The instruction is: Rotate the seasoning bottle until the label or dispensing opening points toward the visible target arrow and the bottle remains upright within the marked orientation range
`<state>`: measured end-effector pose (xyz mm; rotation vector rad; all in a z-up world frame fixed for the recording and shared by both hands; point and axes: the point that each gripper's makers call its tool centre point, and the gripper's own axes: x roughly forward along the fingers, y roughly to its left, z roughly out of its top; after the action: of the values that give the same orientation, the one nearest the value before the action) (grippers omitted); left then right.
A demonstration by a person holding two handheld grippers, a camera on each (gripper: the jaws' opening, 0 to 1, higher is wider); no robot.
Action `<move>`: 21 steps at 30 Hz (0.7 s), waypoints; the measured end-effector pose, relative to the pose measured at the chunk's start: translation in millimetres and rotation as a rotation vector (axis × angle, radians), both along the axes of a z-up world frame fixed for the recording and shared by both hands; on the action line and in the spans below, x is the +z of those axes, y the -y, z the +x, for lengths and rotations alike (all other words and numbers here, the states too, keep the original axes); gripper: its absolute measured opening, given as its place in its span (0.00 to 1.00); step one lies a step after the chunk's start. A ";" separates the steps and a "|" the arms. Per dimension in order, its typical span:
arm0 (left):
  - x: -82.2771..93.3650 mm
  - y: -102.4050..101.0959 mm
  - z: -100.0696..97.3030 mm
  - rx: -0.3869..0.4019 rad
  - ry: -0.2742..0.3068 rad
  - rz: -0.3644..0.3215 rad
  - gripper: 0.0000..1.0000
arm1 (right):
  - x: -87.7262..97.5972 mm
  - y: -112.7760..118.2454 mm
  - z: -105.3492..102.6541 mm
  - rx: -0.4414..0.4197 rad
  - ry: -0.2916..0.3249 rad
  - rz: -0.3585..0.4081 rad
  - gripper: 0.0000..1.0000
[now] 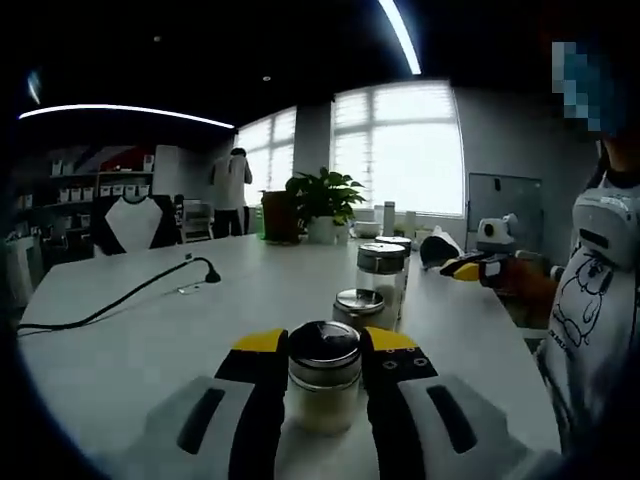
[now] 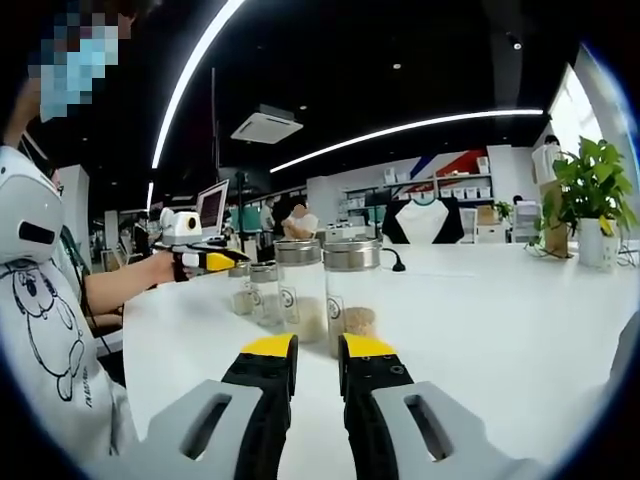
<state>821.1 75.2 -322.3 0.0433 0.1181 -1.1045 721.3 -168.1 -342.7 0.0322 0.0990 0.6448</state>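
A small glass seasoning bottle with a dark metal lid and pale contents stands upright on the white table. My left gripper is shut on it, its yellow-tipped jaws pressed against both sides. Behind it stands a row of more metal-lidded jars. In the right gripper view the same row appears as two tall jars and smaller bottles, with the left gripper at the far end. My right gripper is shut with nothing in it, just short of the tall jars, and also shows as the right gripper.
A black cable with a gooseneck stand lies across the table's left side. A potted plant stands at the far edge. A person in a white printed shirt is at the right edge; another person stands far back.
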 end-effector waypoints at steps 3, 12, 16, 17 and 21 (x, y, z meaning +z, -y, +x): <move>-0.4 1.5 -1.9 -0.033 0.025 0.033 0.30 | 0.6 -0.2 -0.5 0.000 0.001 -0.003 0.14; 0.1 3.6 -4.4 -0.137 0.028 0.023 0.30 | 1.6 2.1 -4.0 -0.003 0.005 -0.009 0.14; 0.7 5.5 -5.7 -0.118 0.032 0.028 0.31 | 5.0 2.2 -4.1 -0.001 0.014 0.015 0.14; 0.9 5.5 -6.1 -0.106 0.036 0.030 0.31 | 5.8 1.1 -4.5 0.005 0.014 0.018 0.14; 17.6 2.0 -6.0 -0.032 0.024 -0.073 0.36 | 8.3 -2.3 -6.1 0.018 0.027 0.001 0.15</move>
<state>815.2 73.2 -304.7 -0.0069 0.0557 -1.1395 715.1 -165.8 -334.4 0.0240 0.0729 0.6635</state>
